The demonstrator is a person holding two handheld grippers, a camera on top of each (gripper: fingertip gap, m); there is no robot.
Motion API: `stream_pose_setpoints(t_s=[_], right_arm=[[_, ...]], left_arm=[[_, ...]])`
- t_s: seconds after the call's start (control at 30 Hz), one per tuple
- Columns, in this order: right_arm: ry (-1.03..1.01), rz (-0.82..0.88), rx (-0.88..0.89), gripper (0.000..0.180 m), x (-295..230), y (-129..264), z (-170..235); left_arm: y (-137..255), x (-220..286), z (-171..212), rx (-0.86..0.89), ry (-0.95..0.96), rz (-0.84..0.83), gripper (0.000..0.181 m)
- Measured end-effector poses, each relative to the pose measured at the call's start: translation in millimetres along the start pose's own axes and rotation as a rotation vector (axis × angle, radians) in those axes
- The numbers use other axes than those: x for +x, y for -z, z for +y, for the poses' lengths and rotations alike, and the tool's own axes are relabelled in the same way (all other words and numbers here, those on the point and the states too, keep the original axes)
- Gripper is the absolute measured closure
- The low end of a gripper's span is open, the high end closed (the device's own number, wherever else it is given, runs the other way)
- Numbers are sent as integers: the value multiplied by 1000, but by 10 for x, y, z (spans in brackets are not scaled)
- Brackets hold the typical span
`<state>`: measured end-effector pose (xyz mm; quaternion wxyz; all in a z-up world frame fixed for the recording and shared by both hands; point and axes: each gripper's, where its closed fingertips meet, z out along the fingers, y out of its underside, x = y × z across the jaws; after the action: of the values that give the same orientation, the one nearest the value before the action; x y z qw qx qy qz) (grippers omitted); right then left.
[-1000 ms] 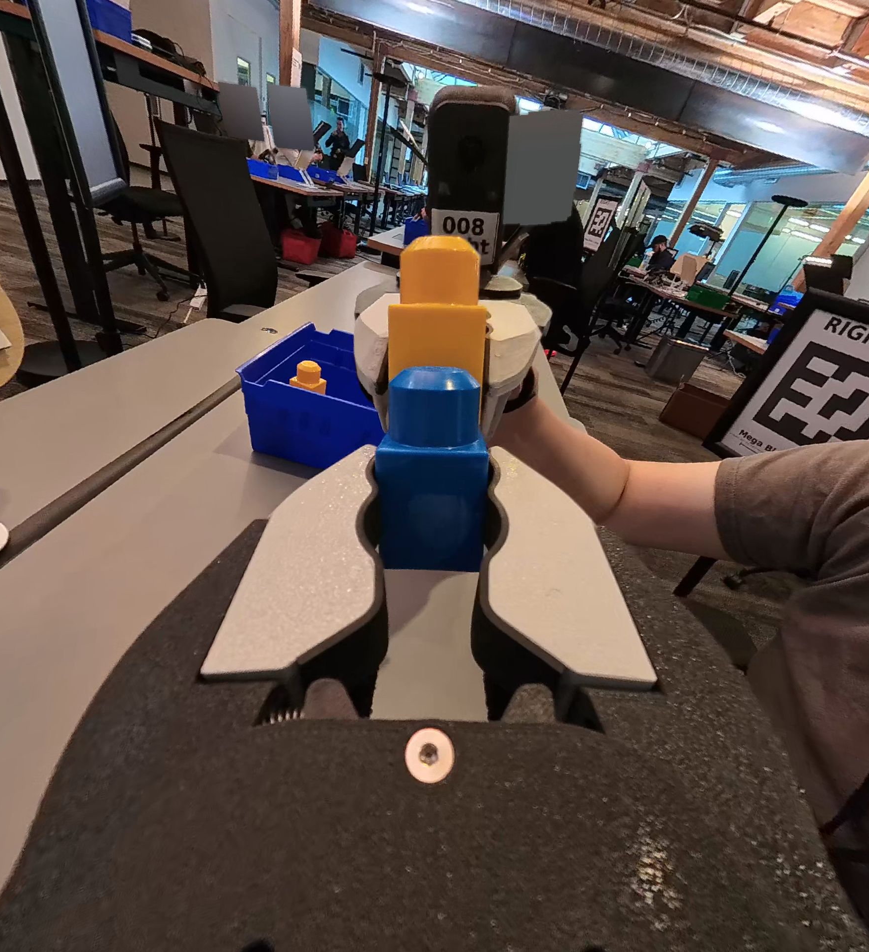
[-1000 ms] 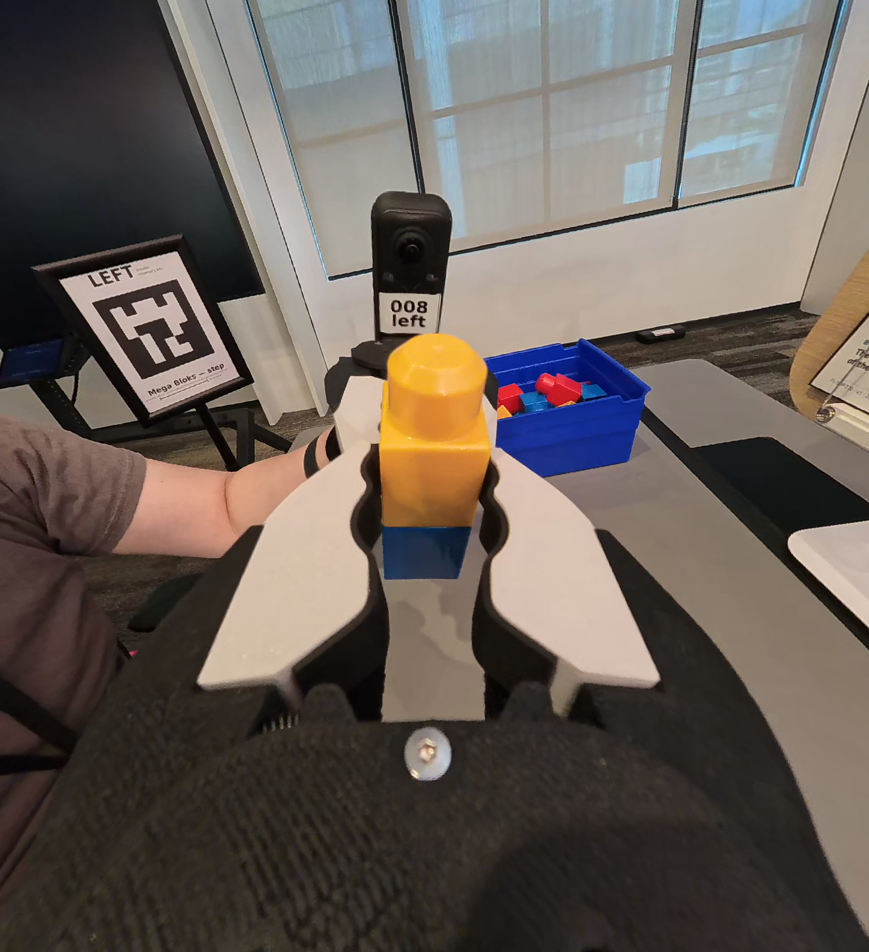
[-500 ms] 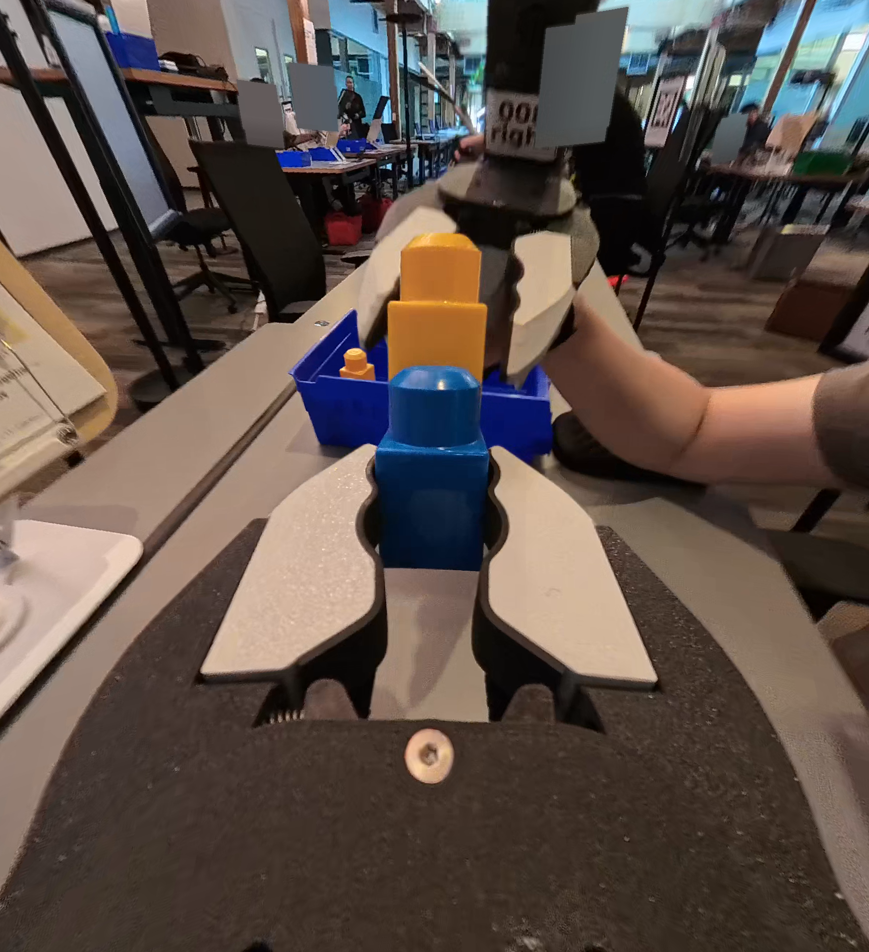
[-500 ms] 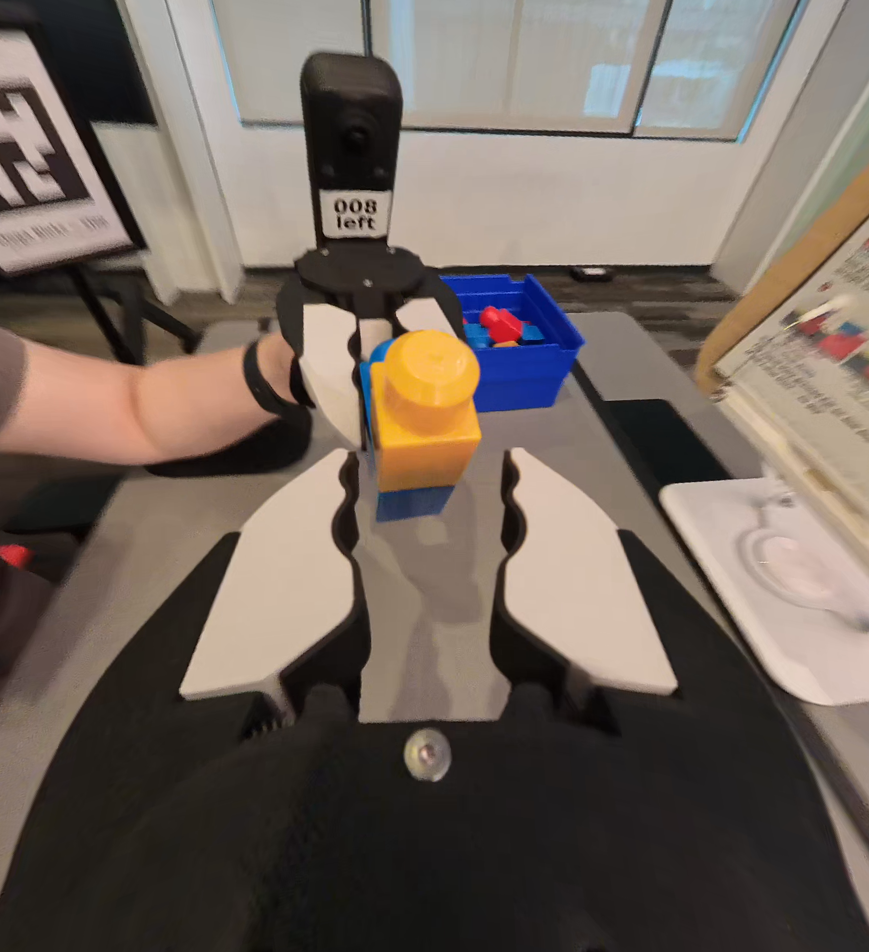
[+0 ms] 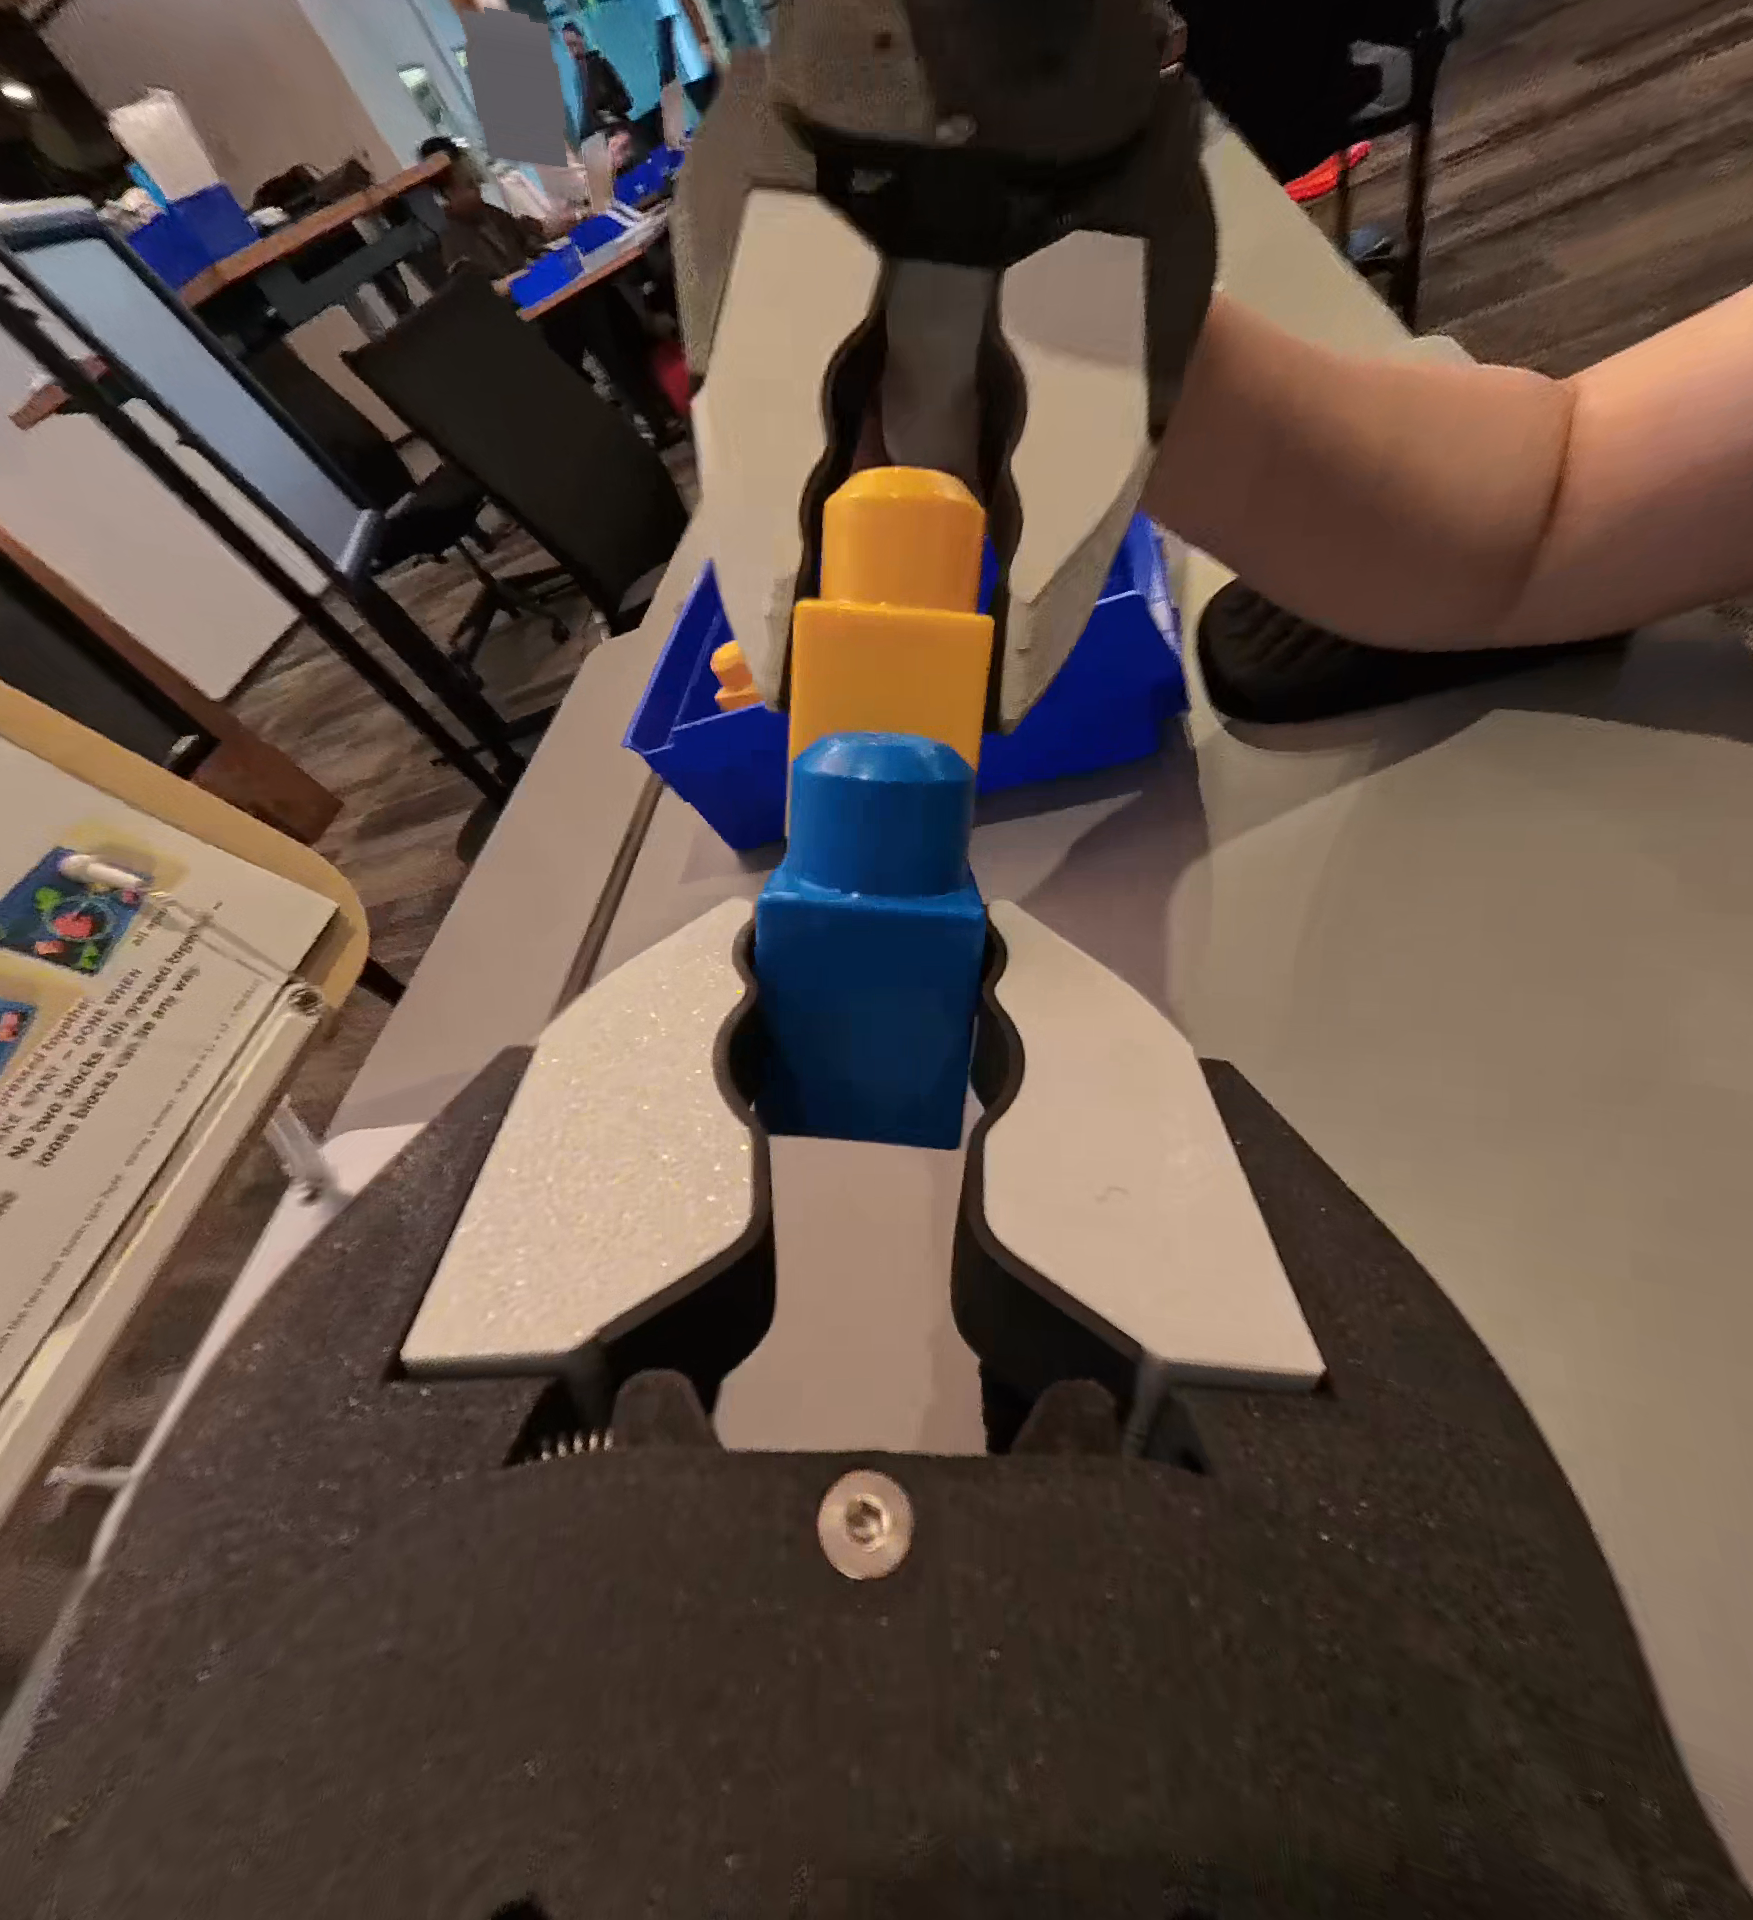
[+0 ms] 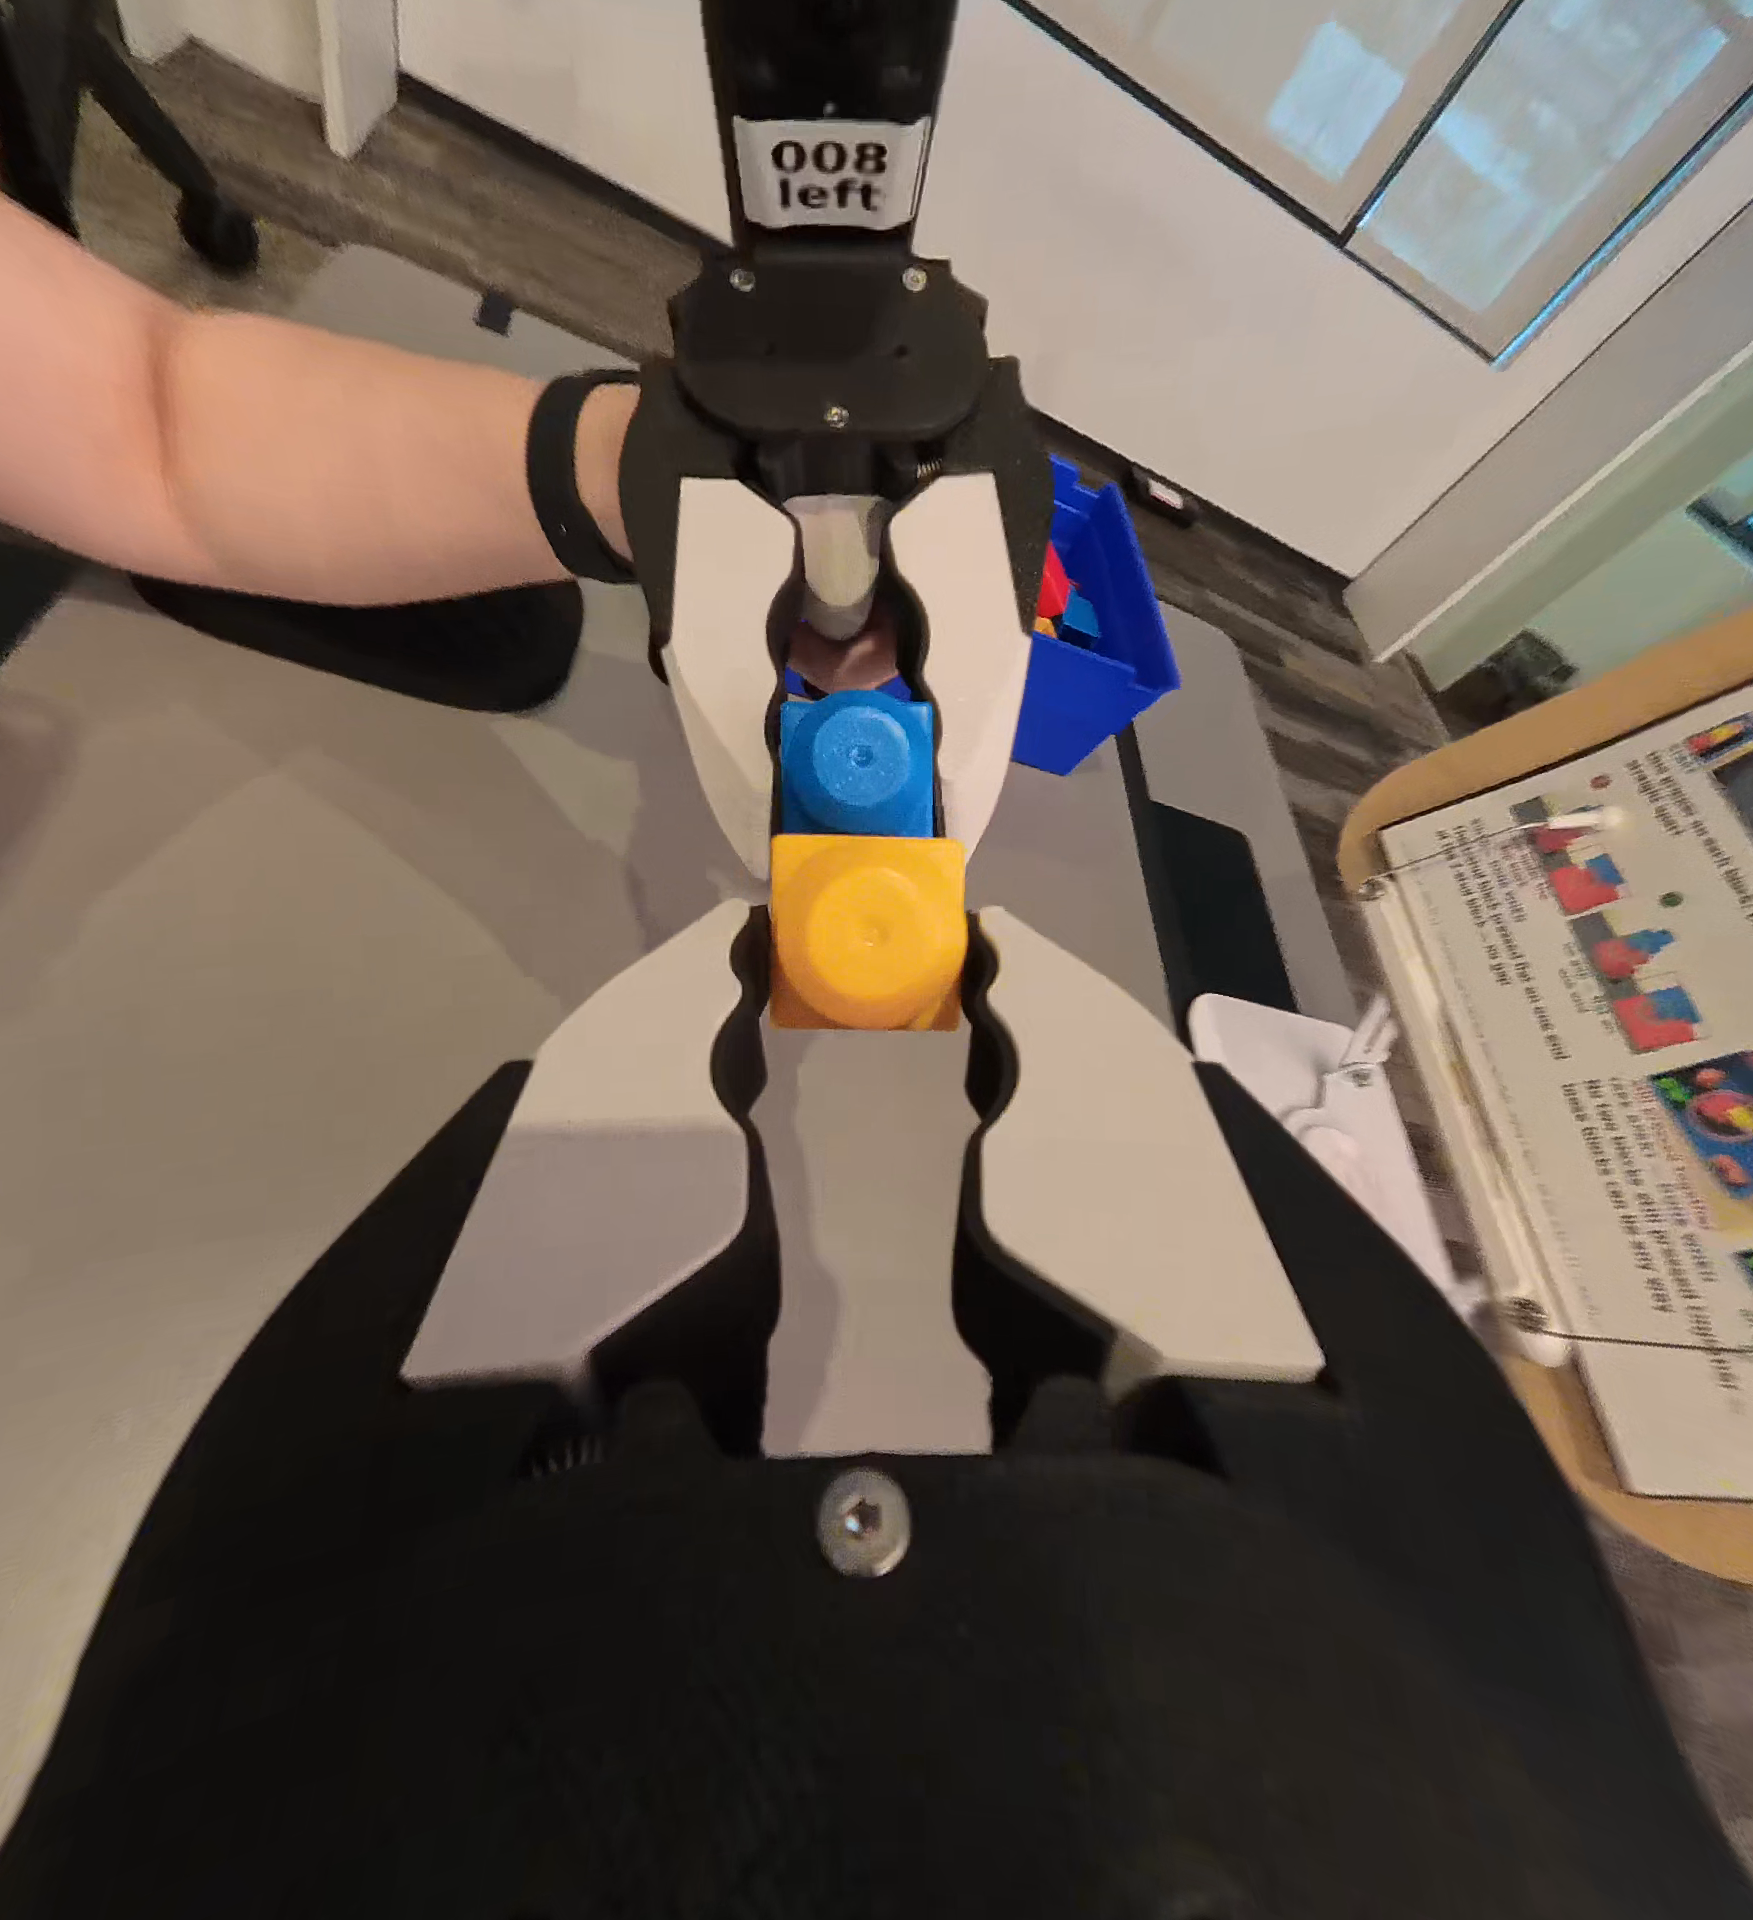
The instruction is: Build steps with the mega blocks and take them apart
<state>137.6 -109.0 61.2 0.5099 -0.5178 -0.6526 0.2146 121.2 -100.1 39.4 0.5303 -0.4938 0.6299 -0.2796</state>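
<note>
A blue block (image 5: pixel 867 1018) and a yellow block (image 5: pixel 893 665) are joined, and the yellow one stands a step higher at the far end. My left gripper (image 5: pixel 870 925) is shut on the blue block just above the grey table (image 5: pixel 1474 935). My right gripper (image 5: pixel 893 675) comes down from above, its fingers closed on the yellow block's sides. In the right wrist view I look down on the yellow block (image 6: pixel 867 935) between my right gripper's (image 6: pixel 864 914) tips. The blue block's stud (image 6: pixel 856 764) shows beyond it, inside the left gripper (image 6: pixel 856 831).
A blue bin (image 5: pixel 1090 707) with loose blocks stands just behind the grippers; it also shows in the right wrist view (image 6: pixel 1090 686). An instruction board (image 6: pixel 1630 1039) and a white tray (image 6: pixel 1256 1049) stand at the table's side. A person's forearm (image 5: pixel 1474 499) reaches in. Only a small space, under 4 cm, lies between the two pairs of fingers.
My right gripper let go of the yellow block, rose and tilted over it, and has closed on it again from above. My left gripper kept hold of the blue block.
</note>
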Motion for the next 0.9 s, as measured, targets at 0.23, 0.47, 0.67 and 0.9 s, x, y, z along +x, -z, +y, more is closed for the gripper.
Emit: stream_pose_setpoints(t_s=[0.23,0.47,0.67,0.9], right_arm=[[778,460,-132,144,124,92,-141],[1161,587,-151,144,-114,-136,-253],[1168,572,-156,144,-147,-226,-229],[526,361,31,144,14,-141,-236]], left_arm=[[438,-280,-96,15,86,-119,100],[786,-320,-123,117,203,-53,102],[680,-197,-92,106,197,30,105],[534,-238,112,-57,79,-74,100]])
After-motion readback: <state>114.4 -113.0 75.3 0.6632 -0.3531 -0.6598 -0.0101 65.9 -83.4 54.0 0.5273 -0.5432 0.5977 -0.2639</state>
